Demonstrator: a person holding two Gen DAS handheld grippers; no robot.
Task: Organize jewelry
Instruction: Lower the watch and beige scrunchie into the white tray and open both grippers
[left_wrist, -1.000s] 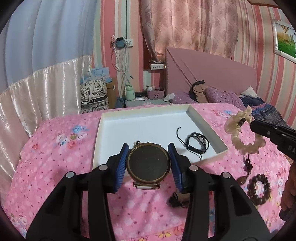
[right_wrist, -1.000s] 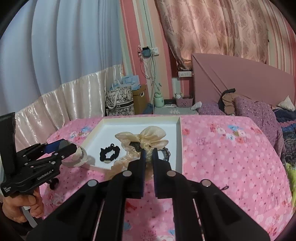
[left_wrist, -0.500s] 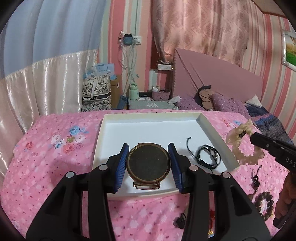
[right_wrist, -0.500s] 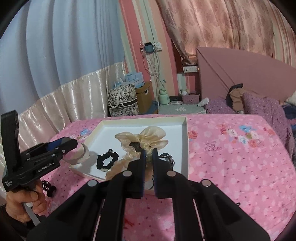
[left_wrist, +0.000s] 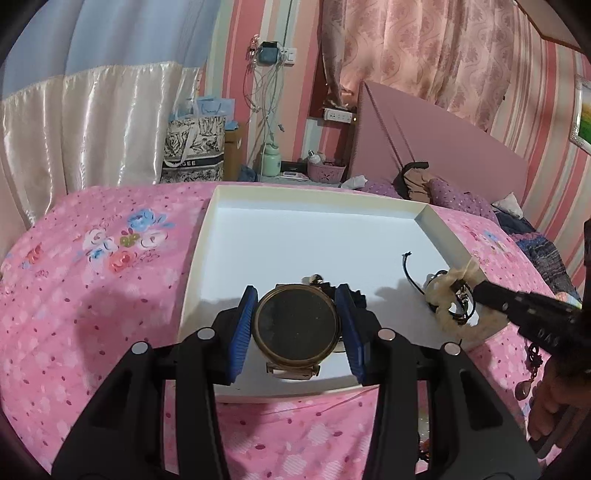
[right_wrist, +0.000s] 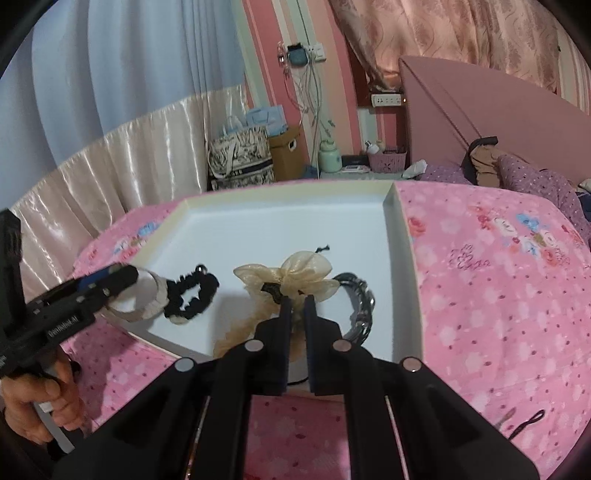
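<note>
My left gripper (left_wrist: 297, 328) is shut on a round gold-rimmed watch (left_wrist: 297, 325) with a dark face, held over the near edge of the white tray (left_wrist: 295, 199). My right gripper (right_wrist: 296, 308) is shut on a cream organza scrunchie (right_wrist: 295, 275), held low over the tray's right side (right_wrist: 400, 236). In the left wrist view the scrunchie (left_wrist: 448, 295) hangs from the right gripper over a black cord bracelet (left_wrist: 410, 269). A black scrunchie (right_wrist: 192, 295) and a dark braided bracelet (right_wrist: 360, 299) lie in the tray.
The tray sits on a pink floral bedspread (left_wrist: 92, 277). A brown pendant and dark cord (left_wrist: 528, 373) lie on the bed to the tray's right. A black hair tie (right_wrist: 526, 424) lies at the near right. A bedside shelf and bags (left_wrist: 195, 147) stand behind.
Both grippers have moved forward and down over the tray. The cream scrunchie came from beside the tray to inside its right edge; the watch now hangs above the tray's near rim.
</note>
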